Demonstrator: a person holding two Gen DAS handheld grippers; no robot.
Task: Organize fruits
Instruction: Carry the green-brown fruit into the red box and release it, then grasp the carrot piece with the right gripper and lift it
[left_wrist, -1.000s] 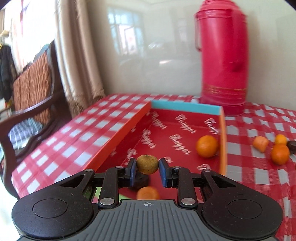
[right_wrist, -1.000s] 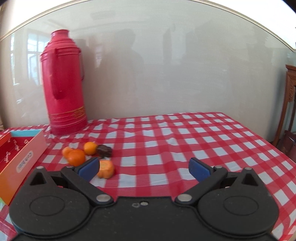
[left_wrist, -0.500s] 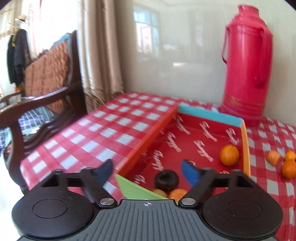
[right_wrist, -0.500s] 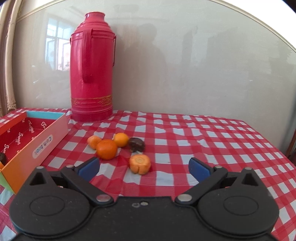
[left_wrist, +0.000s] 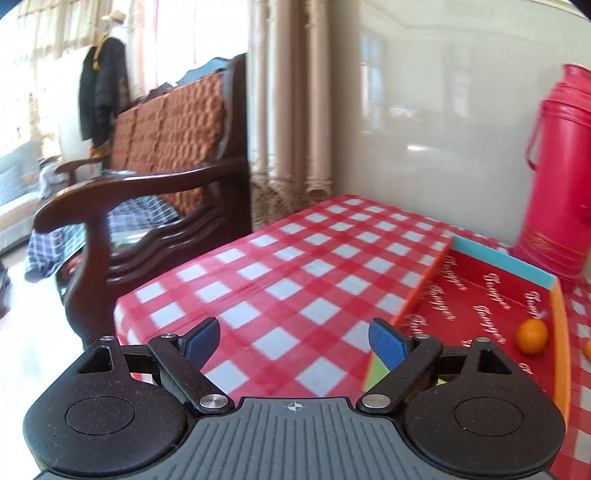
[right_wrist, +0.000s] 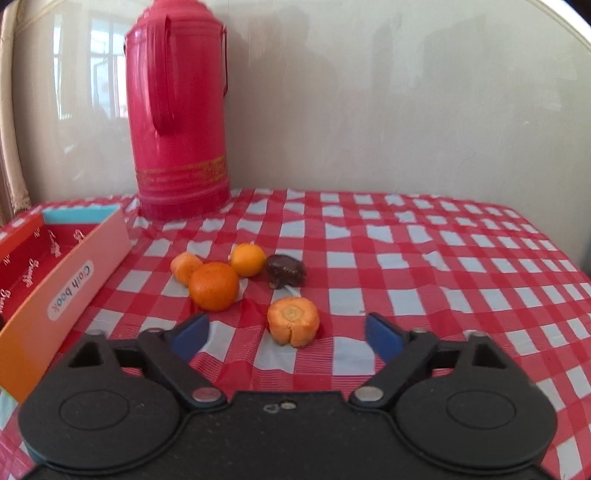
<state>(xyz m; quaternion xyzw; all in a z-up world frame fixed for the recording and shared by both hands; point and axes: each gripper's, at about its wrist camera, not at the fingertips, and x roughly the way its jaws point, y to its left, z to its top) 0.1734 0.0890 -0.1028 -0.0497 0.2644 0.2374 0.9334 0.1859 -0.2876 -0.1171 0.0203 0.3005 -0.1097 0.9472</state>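
Now that my left tongs (left_wrist: 295, 341), wide open and empty, are swinging off the box (left_wrist: 491, 291), my right tongs (right_wrist: 286, 338), also agape and empty, are closing on the carrot stub (right_wrist: 293, 321).

Left claw (left_wrist: 294, 343): jaws spread wide, blue pads apart, nothing between them. Right claw (right_wrist: 286, 336): jaws likewise spread wide, held low and level, empty.

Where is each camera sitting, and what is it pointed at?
Left wrist: sits on the left gripper, open, facing across the checked table toward a chair; box at right.
Right wrist: sits on the right gripper, open, facing the wall over a carrot piece and loose fruits.
Both show the red flask, the box and the table.
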